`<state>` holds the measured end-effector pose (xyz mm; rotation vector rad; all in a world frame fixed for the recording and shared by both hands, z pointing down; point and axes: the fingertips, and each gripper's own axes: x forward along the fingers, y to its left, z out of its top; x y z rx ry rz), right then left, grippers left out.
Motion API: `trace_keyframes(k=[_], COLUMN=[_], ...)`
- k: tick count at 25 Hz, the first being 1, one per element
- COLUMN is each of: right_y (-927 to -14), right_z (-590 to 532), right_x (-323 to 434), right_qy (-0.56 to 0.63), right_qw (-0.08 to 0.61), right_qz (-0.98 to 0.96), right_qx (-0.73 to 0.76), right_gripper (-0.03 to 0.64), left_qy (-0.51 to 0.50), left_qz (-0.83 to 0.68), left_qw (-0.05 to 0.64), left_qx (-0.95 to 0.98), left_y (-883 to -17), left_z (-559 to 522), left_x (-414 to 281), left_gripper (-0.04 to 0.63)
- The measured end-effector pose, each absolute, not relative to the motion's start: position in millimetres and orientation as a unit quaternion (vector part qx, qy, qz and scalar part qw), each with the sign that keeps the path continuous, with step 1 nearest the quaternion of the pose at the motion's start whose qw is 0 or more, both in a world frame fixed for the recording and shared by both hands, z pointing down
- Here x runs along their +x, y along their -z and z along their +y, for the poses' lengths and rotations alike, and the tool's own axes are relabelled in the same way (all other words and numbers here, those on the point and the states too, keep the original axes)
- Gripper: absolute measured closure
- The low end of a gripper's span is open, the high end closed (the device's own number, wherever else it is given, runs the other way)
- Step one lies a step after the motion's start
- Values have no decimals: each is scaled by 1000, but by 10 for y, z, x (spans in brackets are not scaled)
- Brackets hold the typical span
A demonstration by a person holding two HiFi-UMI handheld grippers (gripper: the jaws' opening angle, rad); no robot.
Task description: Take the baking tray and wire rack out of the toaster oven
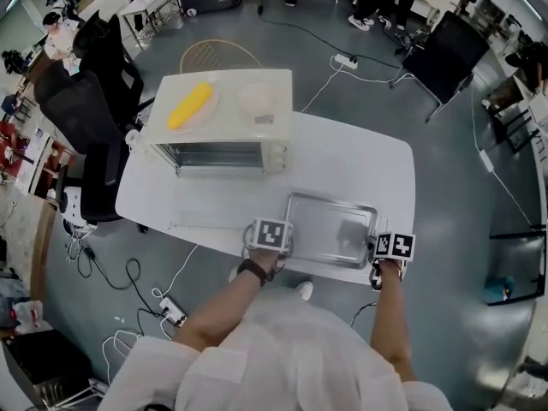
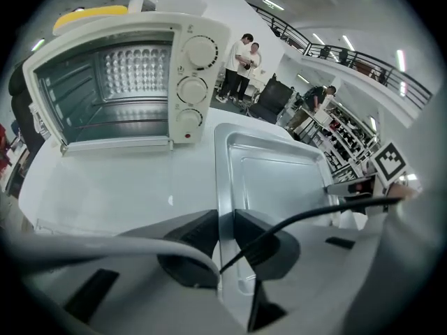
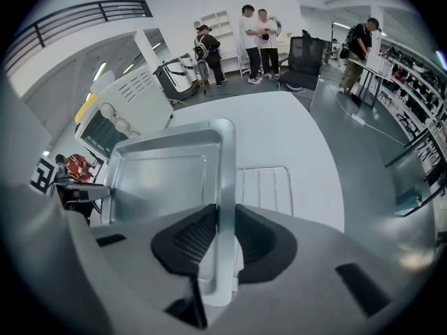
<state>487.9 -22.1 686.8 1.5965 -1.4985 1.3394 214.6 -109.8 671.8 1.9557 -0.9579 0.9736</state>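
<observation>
While both grippers hold the baking tray (image 1: 330, 227), I judge step 1 nearly done: the tray is out of the toaster oven (image 1: 218, 118) and at the near edge of the white table (image 1: 368, 157), well apart from the oven's open front. The left gripper (image 2: 225, 220) is clamped on the tray's left rim, the right gripper (image 3: 227, 215) on its right rim. A wire rack (image 3: 271, 185) shows just beside that right rim; whether it lies under the tray I cannot tell. Next I should settle the tray flat, let go of both rims, then deal with the rack.
</observation>
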Motion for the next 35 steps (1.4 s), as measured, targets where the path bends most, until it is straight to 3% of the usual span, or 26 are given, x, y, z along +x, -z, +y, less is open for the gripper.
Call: trace_keyframes(k=[3,8,13,16,35], right_y=[-6964,-7232,-7432,-7547,-7842], right_z=[-139,67,120,115,129], right_x=[5070,5301,5484,5543,5510], right_qy=[-503,-519,-522,-525,-534], right_qw=[285,288,302,309,311], right_qz=[-559,-552,-551,-547,-555], right_qx=[594,586,577,575,557], right_gripper=[532,532,532,532,532], left_qy=[-379,-390,-401,-428,-457], left_qz=[-350,-360,-332,-350,-354], left_qw=[395,379,440,405,384], left_qx=[760,758,732,728,720], left_y=[-6842,-7094,-7354,-7508,-7814], left_z=[-959,-941,-638,-720,-776], left_x=[2422,2634,2861,2760,2760], left_gripper=[526,526,526,526,522])
